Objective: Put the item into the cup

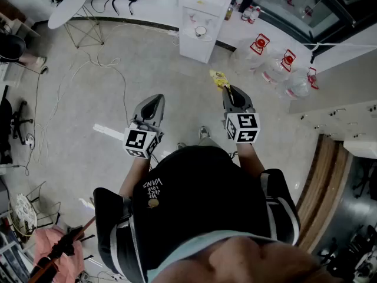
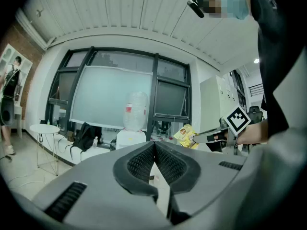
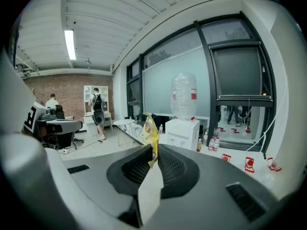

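Above the pale grey floor (image 1: 88, 99), at the far left, a round white table on thin wire legs (image 1: 66, 7) stands near the wall. Next comes the left hand-held gripper (image 1: 156, 99), held about level, its dark ribbed jaws pressed together with nothing between them. Beyond and between both grippers stands a white box-shaped water dispenser (image 1: 199, 19), topped by a clear plastic bottle (image 3: 184, 95). Just right of it, a yellow crinkled snack packet (image 1: 219, 78) sticks out past the tips of the right hand-held gripper (image 1: 230, 90), which tilts slightly downward and is clamped on the packet's lower edge, well above the floor. Farther right, clear water jugs with red fittings (image 1: 277, 63) sit by the wall.
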The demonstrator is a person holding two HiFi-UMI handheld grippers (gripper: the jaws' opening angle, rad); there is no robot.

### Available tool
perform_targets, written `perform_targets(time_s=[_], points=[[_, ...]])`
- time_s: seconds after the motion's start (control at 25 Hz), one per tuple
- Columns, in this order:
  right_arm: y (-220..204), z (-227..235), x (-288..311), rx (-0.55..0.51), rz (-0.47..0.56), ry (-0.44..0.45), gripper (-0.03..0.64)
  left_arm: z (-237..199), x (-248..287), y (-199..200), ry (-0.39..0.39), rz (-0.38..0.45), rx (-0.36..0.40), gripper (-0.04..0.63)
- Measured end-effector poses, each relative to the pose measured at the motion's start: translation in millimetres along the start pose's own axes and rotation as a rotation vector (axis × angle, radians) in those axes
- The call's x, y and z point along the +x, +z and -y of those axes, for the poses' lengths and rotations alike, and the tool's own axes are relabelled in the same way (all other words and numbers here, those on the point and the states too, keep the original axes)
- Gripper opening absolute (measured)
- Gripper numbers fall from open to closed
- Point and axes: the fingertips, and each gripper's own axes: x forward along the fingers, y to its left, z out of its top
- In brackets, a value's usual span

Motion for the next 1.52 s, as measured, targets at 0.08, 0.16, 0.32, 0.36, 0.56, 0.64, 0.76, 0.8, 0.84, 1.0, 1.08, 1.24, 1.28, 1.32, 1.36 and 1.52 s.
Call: perform_targets(time_s=[0.08, 0.16, 0.32, 0.36, 0.56, 0.64, 0.76, 0.8, 0.84, 1.0, 1.08, 1.24, 1.28, 1.32, 1.36, 1.52], points=[[-2.0, 1.4, 2.7, 0.002, 0.002, 0.000, 0.063, -1.4, 1.4, -6.9, -0.005, 0.000, -0.001, 0.018], [-2.1, 1.9, 6.5, 0.018, 0.010, 0.003, 0.063, -4.5, 2.2, -11.5, -0.007, 0.000, -0.002, 0.020], [-0.8, 6.2, 19.6, 0.061, 0.020, 0.011, 0.064, -13.0, 6.9, -21.4, 0.000, -0.027, -0.023, 0.018], [-0.5, 9.8, 24.4, 0.062, 0.016, 0.012, 0.064, -14.5, 11.4, -22.8, 0.003, -0.034, -0.031, 0.020], [2.1, 38.3, 59.0, 0.069, -0.007, 0.034, 0.064, -28.9, 49.2, -29.0, 0.024, -0.035, -0.029, 0.019], [5.4, 53.8, 77.7, 0.066, -0.016, 0.052, 0.064, -37.8, 72.9, -27.1, 0.042, -0.037, -0.023, 0.018], [10.2, 83.9, 104.3, 0.060, -0.037, 0.076, 0.064, -45.9, 112.3, -23.3, 0.064, -0.042, -0.019, 0.020], [11.9, 95.2, 112.4, 0.060, -0.043, 0.080, 0.064, -47.6, 125.4, -22.6, 0.071, -0.043, -0.019, 0.018], [13.8, 106.1, 120.4, 0.059, -0.049, 0.084, 0.064, -49.6, 137.9, -21.7, 0.080, -0.043, -0.020, 0.020], [24.2, 143.9, 154.3, 0.043, -0.070, 0.113, 0.064, -59.0, 185.6, -14.2, 0.117, -0.039, -0.030, 0.019], [30.1, 159.2, 170.8, 0.035, -0.077, 0.138, 0.064, -62.9, 207.6, -12.2, 0.136, -0.038, -0.035, 0.020], [32.5, 177.0, 202.7, 0.020, -0.100, 0.192, 0.064, -74.6, 236.5, -12.8, 0.189, -0.028, -0.049, 0.020], [32.5, 179.5, 210.8, 0.018, -0.108, 0.203, 0.063, -78.0, 240.7, -13.0, 0.201, -0.028, -0.055, 0.020], [32.8, 181.4, 218.1, 0.018, -0.115, 0.212, 0.064, -80.9, 244.1, -13.5, 0.210, -0.030, -0.059, 0.020], [33.7, 182.5, 224.5, 0.020, -0.119, 0.219, 0.064, -83.5, 246.7, -14.6, 0.217, -0.037, -0.062, 0.020], [38.9, 180.8, 251.8, 0.028, -0.135, 0.230, 0.064, -104.9, 255.7, -20.5, 0.235, -0.065, -0.084, 0.019]])
